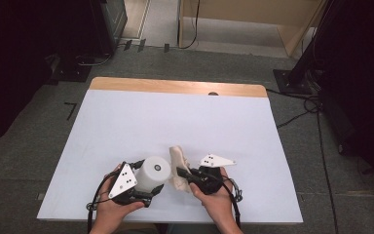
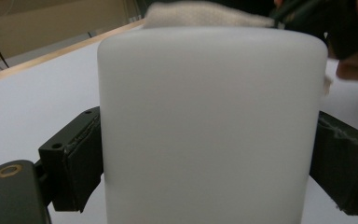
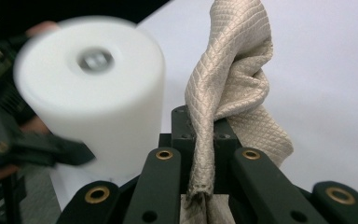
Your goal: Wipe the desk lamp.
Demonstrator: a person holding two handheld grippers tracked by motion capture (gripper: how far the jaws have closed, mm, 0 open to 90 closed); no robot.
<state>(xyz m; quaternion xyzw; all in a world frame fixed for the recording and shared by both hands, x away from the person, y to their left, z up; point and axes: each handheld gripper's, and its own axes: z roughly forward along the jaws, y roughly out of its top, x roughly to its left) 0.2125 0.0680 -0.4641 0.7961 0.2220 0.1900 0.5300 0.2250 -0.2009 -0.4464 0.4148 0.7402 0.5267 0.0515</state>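
The counter point(image 1: 126, 122) is a flat rectangle covered with a smooth, matte white sheet; a bare strip of light wood runs along its far edge.

The cylinder point(image 1: 155, 174) is white, matte and opaque, with rounded edges and a small round recess at the centre of its flat top. It stands upright near the front edge of the counter. The left gripper point(image 1: 148, 189) holds it: the 2 black jaws press against opposite sides of the cylinder wall, as the left gripper view shows.

The cloth point(image 1: 179, 163) is beige with a fine diamond-quilted texture. It is twisted into a bunched, upright fold just beside the cylinder, on that cylinder's right in the high view. Whether the 2 touch cannot be determined.

The right gripper point(image 3: 200, 198) has its 2 black jaws closed on the lower edge of the cloth, pinching it between them.
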